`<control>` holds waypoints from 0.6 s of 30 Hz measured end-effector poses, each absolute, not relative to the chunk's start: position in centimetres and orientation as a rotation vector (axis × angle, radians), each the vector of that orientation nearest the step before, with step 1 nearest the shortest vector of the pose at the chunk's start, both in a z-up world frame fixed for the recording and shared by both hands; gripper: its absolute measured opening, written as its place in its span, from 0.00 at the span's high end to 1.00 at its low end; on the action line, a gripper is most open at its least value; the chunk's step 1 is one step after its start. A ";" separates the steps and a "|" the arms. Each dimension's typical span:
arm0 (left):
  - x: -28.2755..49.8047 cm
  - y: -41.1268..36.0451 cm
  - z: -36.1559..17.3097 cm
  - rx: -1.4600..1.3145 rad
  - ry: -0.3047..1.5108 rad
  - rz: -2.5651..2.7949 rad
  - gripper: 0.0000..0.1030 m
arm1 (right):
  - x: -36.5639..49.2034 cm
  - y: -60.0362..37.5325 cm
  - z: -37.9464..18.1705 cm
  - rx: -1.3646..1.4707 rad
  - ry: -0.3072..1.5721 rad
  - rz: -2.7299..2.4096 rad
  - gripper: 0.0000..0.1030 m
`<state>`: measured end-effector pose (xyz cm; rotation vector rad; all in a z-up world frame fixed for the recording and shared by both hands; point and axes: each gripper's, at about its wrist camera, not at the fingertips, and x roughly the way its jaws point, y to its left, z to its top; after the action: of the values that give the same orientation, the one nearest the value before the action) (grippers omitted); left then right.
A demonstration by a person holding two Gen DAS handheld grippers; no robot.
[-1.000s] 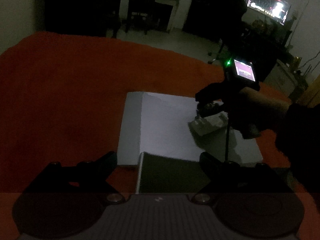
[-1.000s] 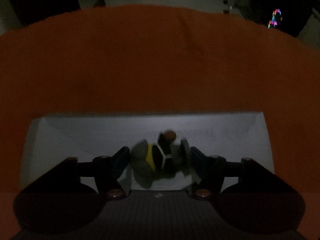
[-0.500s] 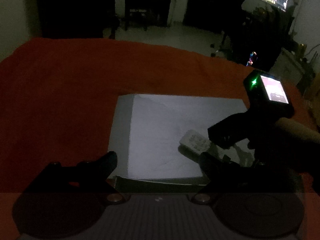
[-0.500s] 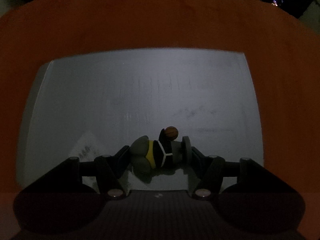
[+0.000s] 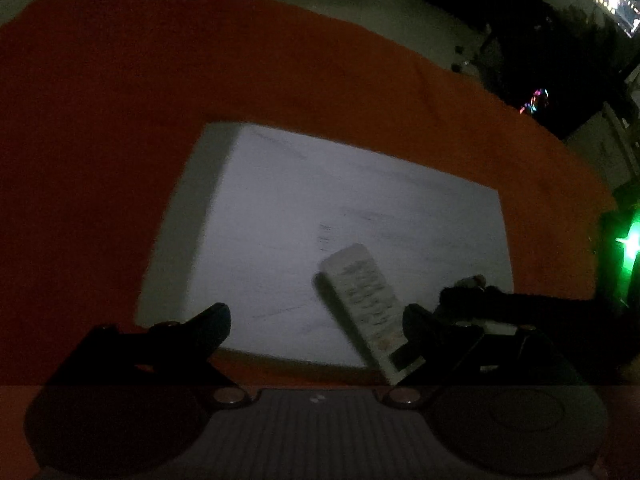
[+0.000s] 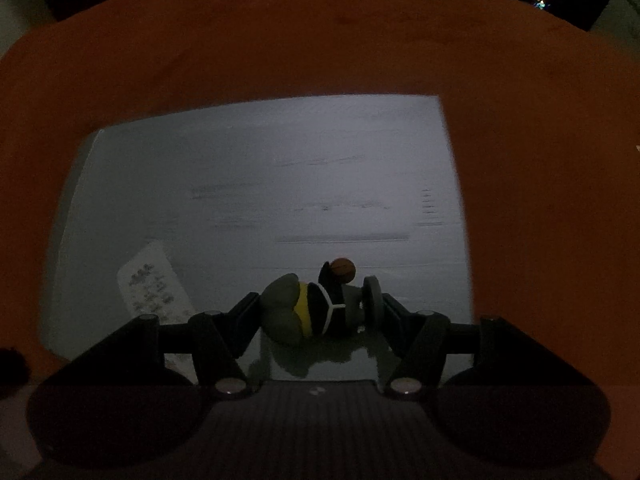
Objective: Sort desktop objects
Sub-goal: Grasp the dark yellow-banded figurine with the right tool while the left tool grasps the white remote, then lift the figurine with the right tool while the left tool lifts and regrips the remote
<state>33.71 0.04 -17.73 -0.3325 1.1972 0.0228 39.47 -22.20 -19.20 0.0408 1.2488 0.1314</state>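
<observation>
A white box lid lies on the orange cloth; it also shows in the right wrist view. A white remote lies on its near right part, next to my left gripper's right finger. My left gripper is open and empty over the lid's near edge. My right gripper is shut on a small toy figure in grey, yellow and black with an orange ball, held just over the lid. The remote lies left of it.
The orange cloth covers the whole table around the lid. The right hand-held gripper with a green light reaches in at the right of the left wrist view. A dark room with lit screens lies beyond the far edge.
My left gripper has moved forward and lower over the lid, so the remote is now close to its right finger. My right gripper has carried the toy figure farther over the lid.
</observation>
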 end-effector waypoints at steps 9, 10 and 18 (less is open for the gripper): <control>36.4 -3.6 -22.4 -0.399 1.275 0.036 0.25 | 39.2 -22.6 -18.9 0.051 1.265 0.116 0.37; 36.6 -3.8 -22.6 -0.410 1.269 0.048 0.24 | 39.2 -22.7 -19.1 0.054 1.268 0.111 0.37; 37.8 -4.8 -25.0 -0.449 1.396 0.152 0.14 | 38.6 -22.8 -19.3 0.077 1.240 0.074 0.37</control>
<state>37.81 -4.81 -25.01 -0.4489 1.3956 0.1517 38.57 -22.78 -19.33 0.0770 1.2401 0.0740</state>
